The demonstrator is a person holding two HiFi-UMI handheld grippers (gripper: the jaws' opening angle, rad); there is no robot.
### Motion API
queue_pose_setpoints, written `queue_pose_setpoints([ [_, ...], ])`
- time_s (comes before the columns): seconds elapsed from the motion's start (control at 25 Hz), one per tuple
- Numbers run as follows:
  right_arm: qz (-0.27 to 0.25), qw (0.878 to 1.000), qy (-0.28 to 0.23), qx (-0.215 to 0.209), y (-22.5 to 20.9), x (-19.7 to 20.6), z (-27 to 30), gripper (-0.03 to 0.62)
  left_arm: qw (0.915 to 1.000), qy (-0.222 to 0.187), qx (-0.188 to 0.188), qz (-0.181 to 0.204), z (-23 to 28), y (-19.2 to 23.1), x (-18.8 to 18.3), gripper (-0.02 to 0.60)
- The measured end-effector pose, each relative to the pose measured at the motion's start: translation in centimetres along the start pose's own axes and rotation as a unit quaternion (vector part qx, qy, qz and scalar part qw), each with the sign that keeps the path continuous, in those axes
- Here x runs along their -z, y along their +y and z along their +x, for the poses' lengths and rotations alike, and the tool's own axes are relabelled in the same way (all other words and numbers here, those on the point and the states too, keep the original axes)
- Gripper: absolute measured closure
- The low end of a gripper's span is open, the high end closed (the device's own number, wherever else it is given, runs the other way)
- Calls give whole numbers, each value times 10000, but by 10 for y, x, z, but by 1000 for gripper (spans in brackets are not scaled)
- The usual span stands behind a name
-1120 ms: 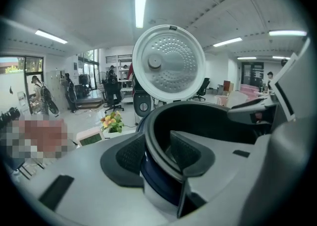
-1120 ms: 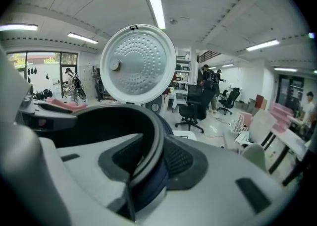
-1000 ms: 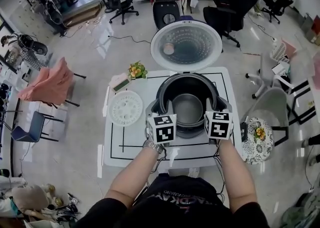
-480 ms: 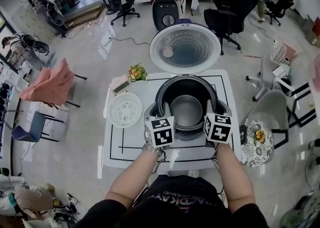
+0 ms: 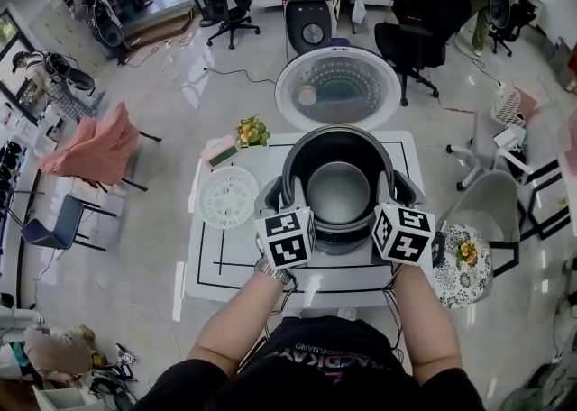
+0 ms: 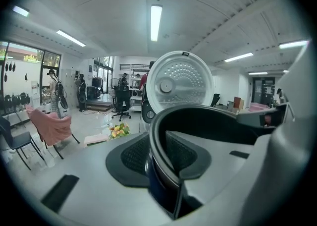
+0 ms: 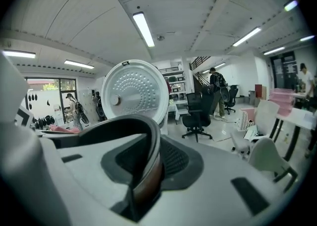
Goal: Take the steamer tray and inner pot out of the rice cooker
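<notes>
The rim of the dark round metal inner pot (image 5: 338,191) is pinched by the left tool (image 5: 290,200) and the right tool (image 5: 389,195), whose jaws have just been closing.

The person wears a black short-sleeved shirt (image 5: 315,360) with orange lettering and a metal wristwatch (image 5: 273,270).

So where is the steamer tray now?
In the head view, the steamer tray lies flat on the white table, to the left of the rice cooker, with the flowers just behind it.
</notes>
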State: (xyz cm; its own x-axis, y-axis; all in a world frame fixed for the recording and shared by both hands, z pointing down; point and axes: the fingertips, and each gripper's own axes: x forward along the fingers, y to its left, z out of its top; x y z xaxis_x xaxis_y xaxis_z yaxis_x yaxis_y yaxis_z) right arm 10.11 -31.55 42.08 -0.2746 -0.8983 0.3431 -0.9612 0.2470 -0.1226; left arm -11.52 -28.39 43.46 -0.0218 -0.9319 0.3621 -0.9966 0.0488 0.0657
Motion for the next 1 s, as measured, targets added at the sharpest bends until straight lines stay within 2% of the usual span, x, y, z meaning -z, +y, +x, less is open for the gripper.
queue_pose_setpoints([
  [0.44,90,9968,-626,-482,25,-51,-27,508,9968,-754,-237,-69,-42,12,-54,480],
  [0.64,115,9931,-825,-820,44,-66,-30,508,9931,-1062,-487,-83,-62,26,-72,483],
  [1.0,71,9833,-959,-1543,88,-82,-32,508,9854,-1291,-1089,-215,-98,61,-82,483],
])
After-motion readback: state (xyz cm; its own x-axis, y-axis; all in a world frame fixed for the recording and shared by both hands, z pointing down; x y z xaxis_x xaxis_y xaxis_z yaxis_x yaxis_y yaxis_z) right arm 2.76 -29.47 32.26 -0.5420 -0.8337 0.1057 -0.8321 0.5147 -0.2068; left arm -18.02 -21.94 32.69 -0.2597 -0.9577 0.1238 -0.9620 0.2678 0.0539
